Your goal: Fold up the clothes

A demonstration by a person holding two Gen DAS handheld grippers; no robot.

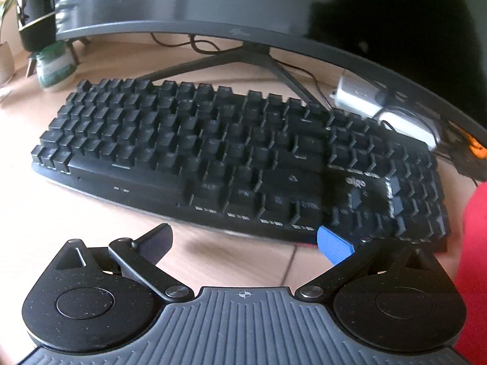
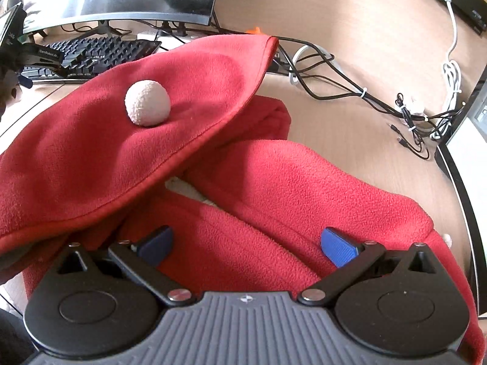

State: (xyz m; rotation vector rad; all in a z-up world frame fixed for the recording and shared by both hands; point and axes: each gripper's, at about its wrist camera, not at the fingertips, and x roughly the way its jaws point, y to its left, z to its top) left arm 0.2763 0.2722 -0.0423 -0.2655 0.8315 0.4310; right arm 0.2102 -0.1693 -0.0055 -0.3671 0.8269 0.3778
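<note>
**Two grippers spread wide, red fleece below the right**

Both hold nothing. The right gripper (image 2: 248, 243) hovers over the red fleece garment (image 2: 274, 182), whose pompom (image 2: 147, 102) flap runs lower left to upper right. The left gripper (image 1: 245, 241) faces a keyboard (image 1: 213, 152).

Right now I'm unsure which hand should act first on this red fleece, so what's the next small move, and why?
Probably lower the right tongs onto the red fleece and pinch the fold just ahead of them. They're open and right above it, while the left tongs, also open, face the keyboard with only a sliver of fleece at that view's right edge.
</note>
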